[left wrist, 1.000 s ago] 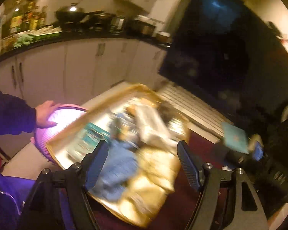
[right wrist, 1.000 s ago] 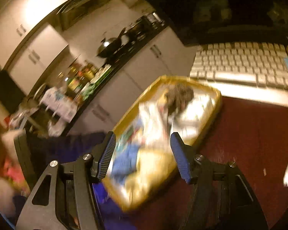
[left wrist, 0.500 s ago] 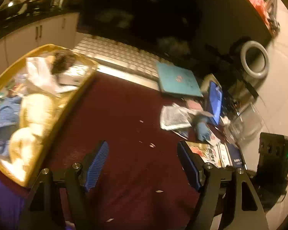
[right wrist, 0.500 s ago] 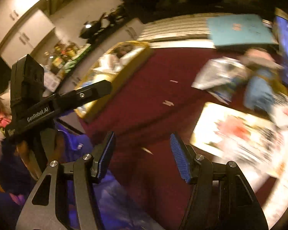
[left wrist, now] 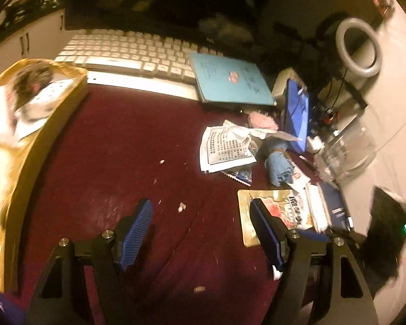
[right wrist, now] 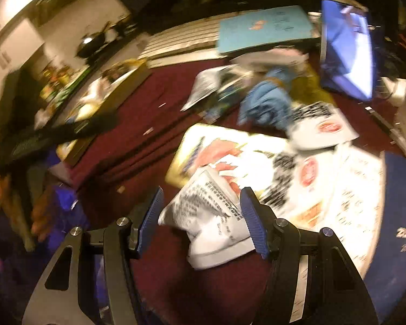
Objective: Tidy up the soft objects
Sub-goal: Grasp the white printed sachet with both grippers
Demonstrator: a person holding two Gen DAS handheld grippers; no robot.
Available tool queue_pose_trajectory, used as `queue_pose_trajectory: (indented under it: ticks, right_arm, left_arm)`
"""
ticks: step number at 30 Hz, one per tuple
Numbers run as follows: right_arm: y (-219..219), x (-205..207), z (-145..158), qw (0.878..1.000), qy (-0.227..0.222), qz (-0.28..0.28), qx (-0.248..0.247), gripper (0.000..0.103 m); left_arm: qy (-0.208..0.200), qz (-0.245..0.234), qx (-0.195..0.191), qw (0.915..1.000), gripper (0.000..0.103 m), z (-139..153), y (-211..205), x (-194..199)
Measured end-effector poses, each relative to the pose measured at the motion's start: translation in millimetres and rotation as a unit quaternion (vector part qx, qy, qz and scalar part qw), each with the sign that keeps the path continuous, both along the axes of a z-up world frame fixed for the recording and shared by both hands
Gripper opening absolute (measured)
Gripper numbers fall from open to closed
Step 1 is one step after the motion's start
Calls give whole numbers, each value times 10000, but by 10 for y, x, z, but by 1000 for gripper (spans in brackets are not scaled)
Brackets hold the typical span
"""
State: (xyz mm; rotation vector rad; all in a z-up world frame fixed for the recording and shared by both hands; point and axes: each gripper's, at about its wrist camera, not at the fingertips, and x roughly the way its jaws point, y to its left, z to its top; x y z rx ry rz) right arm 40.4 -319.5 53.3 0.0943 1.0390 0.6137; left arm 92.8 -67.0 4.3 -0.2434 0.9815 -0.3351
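A gold tray (left wrist: 27, 146) at the left of the dark red table holds soft items and packets. On the table's right lie a blue cloth (left wrist: 277, 166), a pink fluffy item (left wrist: 261, 119) and white printed packets (left wrist: 224, 149). My left gripper (left wrist: 201, 226) is open and empty above bare tabletop. My right gripper (right wrist: 201, 215) is open, with a white printed packet (right wrist: 211, 224) lying between its fingers; the blue cloth (right wrist: 265, 103) lies beyond it. The gold tray (right wrist: 105, 94) shows at the far left of the right wrist view.
A white keyboard (left wrist: 132, 54) and a light blue notebook (left wrist: 230, 81) lie at the back. A blue bag (left wrist: 297, 113), a clear container (left wrist: 346, 151) and a ring light (left wrist: 358, 48) crowd the right. A yellow snack packet (left wrist: 273, 211) lies near the left gripper.
Both grippers swung right, away from the gold tray toward the pile of packets and cloth. The right gripper came down low around a white packet.
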Motion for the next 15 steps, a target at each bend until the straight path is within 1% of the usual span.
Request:
queue_pose_trajectory:
  ticks: [3, 6, 9, 12, 13, 14, 15]
  right_arm:
    - [57, -105, -10, 9998, -107, 140, -105, 60]
    - [77, -146, -21, 9996, -113, 200, -186, 60]
    - [21, -187, 20, 9995, -186, 247, -104, 60]
    - [-58, -207, -4, 9996, -102, 267, -35, 60]
    - [-69, -219, -23, 9995, -63, 294, -66, 60]
    - [-57, -239, -16, 9994, -121, 304, -142, 60]
    - [-88, -279, -31, 9992, -136, 313, -188, 60]
  left_arm:
    - [91, -255, 154, 9995, 74, -41, -234, 229]
    - [193, -392, 96, 9990, 74, -72, -393, 452]
    - [244, -577, 169, 9979, 74, -110, -566, 668]
    - [444, -584, 264, 9970, 74, -213, -665, 873]
    - [568, -547, 310, 9964, 73, -269, -678, 945]
    - [607, -471, 337, 9965, 71, -298, -674, 983]
    - [485, -409, 372, 9973, 64, -280, -672, 986]
